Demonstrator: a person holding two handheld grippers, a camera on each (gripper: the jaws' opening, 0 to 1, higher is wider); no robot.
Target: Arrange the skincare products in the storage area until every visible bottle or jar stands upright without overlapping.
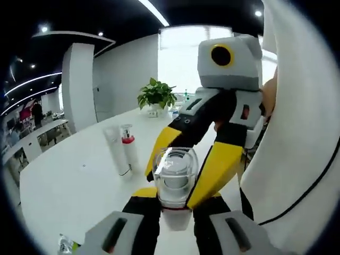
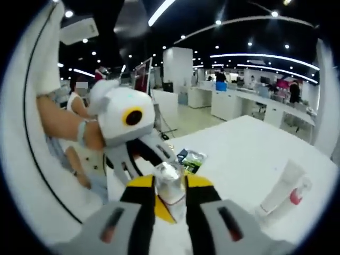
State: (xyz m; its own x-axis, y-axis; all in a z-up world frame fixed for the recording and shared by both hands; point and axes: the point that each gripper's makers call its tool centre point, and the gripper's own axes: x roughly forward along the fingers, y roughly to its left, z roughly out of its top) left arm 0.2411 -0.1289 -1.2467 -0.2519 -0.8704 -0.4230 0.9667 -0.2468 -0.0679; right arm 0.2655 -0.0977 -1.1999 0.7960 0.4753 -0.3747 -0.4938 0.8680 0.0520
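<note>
Both the left gripper [image 1: 175, 220] and right gripper [image 2: 171, 204] are clenched on 1 clear jar [image 1: 174, 178] between them, its long axis upright above the bench [image 1: 79, 180].

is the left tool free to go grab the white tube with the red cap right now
Probably not. The left tool and the right tool both look shut on the clear jar, so it is occupied; the white tube stands apart on the white table.
</note>
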